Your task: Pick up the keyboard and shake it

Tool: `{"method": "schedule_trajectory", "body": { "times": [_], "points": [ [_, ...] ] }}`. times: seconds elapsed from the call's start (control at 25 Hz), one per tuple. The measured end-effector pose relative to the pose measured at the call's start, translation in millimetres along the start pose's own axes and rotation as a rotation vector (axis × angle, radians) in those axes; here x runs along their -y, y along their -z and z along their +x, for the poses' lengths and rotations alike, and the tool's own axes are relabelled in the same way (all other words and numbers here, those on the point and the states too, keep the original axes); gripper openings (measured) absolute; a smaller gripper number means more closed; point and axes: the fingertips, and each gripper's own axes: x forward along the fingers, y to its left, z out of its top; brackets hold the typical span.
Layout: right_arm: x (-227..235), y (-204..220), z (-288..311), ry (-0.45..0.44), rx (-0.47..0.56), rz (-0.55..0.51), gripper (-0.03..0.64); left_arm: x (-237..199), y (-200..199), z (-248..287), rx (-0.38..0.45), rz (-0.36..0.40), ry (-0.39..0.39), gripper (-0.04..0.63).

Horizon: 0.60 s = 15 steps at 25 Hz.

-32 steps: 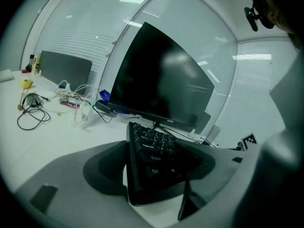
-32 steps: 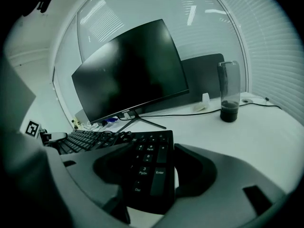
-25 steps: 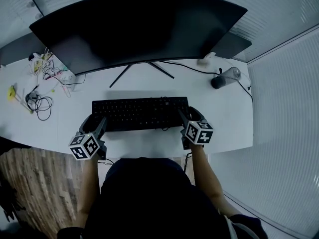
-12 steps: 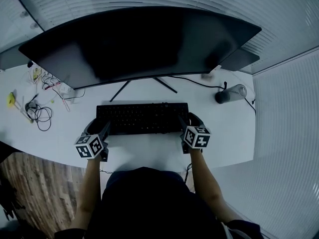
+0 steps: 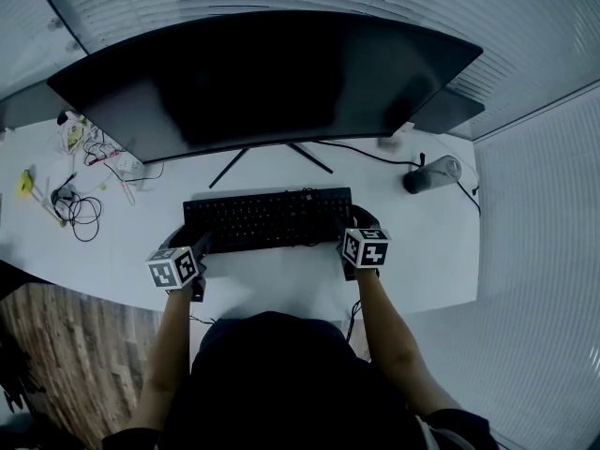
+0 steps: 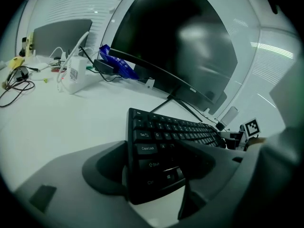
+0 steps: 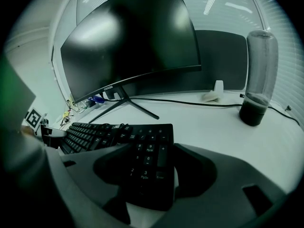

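A black keyboard (image 5: 267, 218) lies crosswise on the white desk (image 5: 422, 242), in front of the monitor stand. My left gripper (image 5: 194, 245) is shut on the keyboard's left end, where the Caps Lock and Shift keys (image 6: 148, 148) sit between its jaws. At the other end my right gripper (image 5: 351, 229) is shut on the number-pad end (image 7: 149, 151). In the left gripper view (image 6: 156, 163) the near corner of the keyboard seems a little off the desk; the right gripper (image 7: 147, 170) view shows the same end-on grip.
A large curved black monitor (image 5: 262, 82) on a V-shaped stand (image 5: 272, 153) fills the back of the desk. A dark cylinder (image 5: 428, 173) with a cable stands at the right. Tangled cables (image 5: 73, 204) and small items lie at the far left. The desk's front edge is close to my grippers.
Both grippers have drawn inward along the keyboard's ends, and their marker cubes sit nearer the keyboard. The keyboard has shifted only slightly.
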Motion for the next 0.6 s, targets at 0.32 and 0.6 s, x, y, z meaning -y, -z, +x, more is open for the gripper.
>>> {"method": "schedule_trajectory", "body": {
  "times": [0.32,0.6],
  "points": [
    [-1,-16,-34,0.077,0.091,-0.007,0.282,-3,-8,-38,0.091,-0.017,-0.070,0.330],
    [-61,-91,-118,0.023,0.359,-0.109,0.072,81,-87,-129,0.432,0.243,-0.041,0.101]
  ]
}}
